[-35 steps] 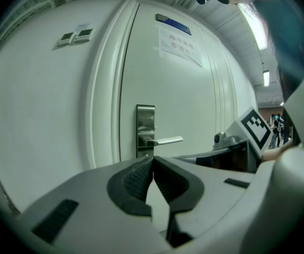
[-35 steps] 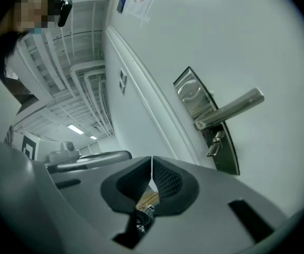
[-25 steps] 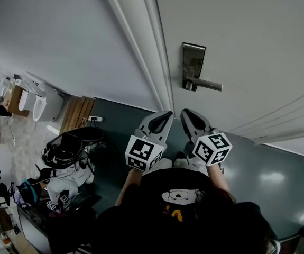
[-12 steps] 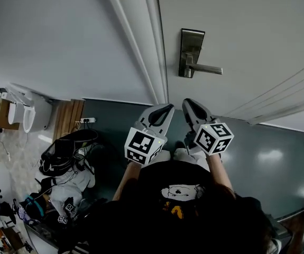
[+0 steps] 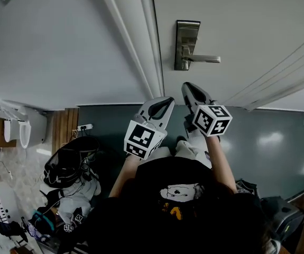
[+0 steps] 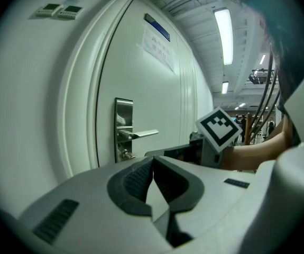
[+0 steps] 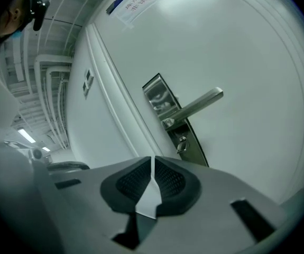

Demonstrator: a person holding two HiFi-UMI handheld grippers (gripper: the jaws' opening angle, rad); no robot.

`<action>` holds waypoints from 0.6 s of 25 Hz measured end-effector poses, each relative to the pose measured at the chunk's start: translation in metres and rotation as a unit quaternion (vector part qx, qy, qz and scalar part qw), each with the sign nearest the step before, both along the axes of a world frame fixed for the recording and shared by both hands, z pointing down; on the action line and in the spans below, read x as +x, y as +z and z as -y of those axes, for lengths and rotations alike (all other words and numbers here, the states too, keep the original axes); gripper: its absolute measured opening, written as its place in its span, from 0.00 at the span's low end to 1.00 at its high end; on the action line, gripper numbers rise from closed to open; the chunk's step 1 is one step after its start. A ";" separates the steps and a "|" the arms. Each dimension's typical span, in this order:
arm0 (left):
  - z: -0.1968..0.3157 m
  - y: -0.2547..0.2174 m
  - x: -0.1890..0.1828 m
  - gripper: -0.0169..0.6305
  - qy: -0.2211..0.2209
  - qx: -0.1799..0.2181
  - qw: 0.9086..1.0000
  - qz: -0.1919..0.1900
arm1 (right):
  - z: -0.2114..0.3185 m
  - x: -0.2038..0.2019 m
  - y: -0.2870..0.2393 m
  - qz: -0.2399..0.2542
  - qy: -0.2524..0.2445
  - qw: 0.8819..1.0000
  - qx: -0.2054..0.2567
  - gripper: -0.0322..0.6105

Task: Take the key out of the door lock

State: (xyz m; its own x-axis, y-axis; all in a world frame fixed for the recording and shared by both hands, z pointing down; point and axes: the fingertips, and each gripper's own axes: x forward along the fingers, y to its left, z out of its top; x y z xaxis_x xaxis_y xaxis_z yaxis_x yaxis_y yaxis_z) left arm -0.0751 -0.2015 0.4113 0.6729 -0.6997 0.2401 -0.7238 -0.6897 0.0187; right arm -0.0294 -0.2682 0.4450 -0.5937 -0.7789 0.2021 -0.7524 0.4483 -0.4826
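A steel lock plate (image 5: 186, 44) with a lever handle (image 5: 204, 59) is mounted on the white door (image 5: 247, 25). A small key (image 7: 181, 143) sticks out of the plate below the lever, and it also shows in the left gripper view as the key (image 6: 125, 153). My right gripper (image 5: 189, 89) is shut and empty, just below the plate and apart from it. My left gripper (image 5: 165, 103) hangs beside it, lower and to the left, shut with nothing in it. Both point toward the door.
The white door frame (image 5: 141, 46) runs along the left of the lock. A black bag and loose gear (image 5: 67, 157) lie on the dark floor at the left, near a power strip (image 5: 83, 126). A dark case (image 5: 278, 213) sits at the bottom right.
The lock plate sits higher in the head view than before. Both grippers have risen a little toward the door, the right one closer under the plate. Both jaws stay shut.
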 end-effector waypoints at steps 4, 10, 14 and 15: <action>-0.004 -0.001 -0.001 0.04 0.021 0.010 1.000 0.007 | 0.009 -0.001 0.005 -0.019 0.015 1.000 0.001 0.06; 0.001 -0.003 -0.009 0.04 0.042 0.021 0.999 0.012 | 0.026 -0.008 0.014 -0.025 0.025 0.999 -0.011 0.16; 0.006 -0.001 -0.013 0.04 0.045 0.030 0.998 0.012 | 0.040 -0.004 0.026 -0.033 0.040 0.998 -0.021 0.18; 0.008 0.001 -0.014 0.04 0.046 0.031 0.998 0.014 | 0.044 -0.001 0.029 -0.027 0.045 0.998 -0.025 0.18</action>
State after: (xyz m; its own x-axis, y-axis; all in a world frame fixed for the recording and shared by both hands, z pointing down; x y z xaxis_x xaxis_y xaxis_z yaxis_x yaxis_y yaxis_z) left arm -0.0887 -0.2092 0.4120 0.7285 -0.6499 0.2166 -0.6575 -0.7521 -0.0454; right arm -0.0304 -0.3127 0.4744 -0.5085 -0.8170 0.2720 -0.8143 0.3535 -0.4605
